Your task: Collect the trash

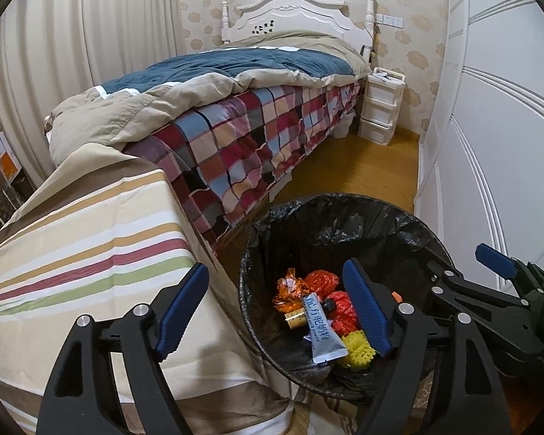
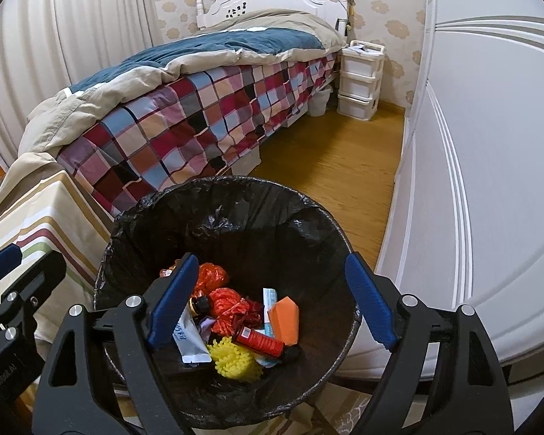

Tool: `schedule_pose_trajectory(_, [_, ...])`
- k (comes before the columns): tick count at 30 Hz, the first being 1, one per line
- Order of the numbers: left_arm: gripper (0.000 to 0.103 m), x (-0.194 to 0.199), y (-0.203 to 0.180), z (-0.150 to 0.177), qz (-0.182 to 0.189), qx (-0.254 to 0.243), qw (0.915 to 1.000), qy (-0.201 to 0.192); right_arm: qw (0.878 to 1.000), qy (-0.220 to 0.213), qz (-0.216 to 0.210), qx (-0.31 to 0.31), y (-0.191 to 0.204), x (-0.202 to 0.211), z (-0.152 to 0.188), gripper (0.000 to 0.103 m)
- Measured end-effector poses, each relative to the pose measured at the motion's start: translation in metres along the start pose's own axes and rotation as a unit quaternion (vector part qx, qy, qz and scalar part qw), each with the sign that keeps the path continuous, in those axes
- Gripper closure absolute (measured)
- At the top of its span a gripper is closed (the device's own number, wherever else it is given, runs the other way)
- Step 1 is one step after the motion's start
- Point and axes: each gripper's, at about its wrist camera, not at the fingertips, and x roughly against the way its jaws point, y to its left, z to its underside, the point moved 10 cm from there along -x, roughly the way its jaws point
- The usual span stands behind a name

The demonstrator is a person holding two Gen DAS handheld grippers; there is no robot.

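Right gripper (image 2: 272, 304) open and empty above lined trash bin (image 2: 156, 217), left gripper (image 1: 277, 311) open

Down in the black-lined bin (image 1: 257, 239), the pale blue sachet (image 1: 324, 333) carries large white Chinese characters, 配方羊奶粉 as best I can read them, with small Latin print beside them ending in "milk powder"; the red tube's (image 2: 259, 340) label is too small to read
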Motion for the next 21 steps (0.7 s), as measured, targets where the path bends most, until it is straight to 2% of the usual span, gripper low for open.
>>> schedule_pose_trajectory(2, [0.024, 0.002, 0.003, 0.0, -0.006, 0.002, 1.0, -0.003, 1.0, -0.003, 0.003, -0.001, 0.0, 0.003, 0.0, 0.017])
schedule_pose_trajectory(13, [0.019, 0.024, 0.024, 0.001, -0.04, 0.011, 0.9989, -0.024, 1.0, -0.015, 0.008, 0.002, 0.006, 0.023, 0.002, 0.016])
schedule_pose_trajectory(21, [0.018, 0.047, 0.042, 0.011, -0.047, 0.023, 0.9981, -0.033, 1.0, -0.022, 0.001, 0.01, 0.023, 0.043, 0.01, 0.016])
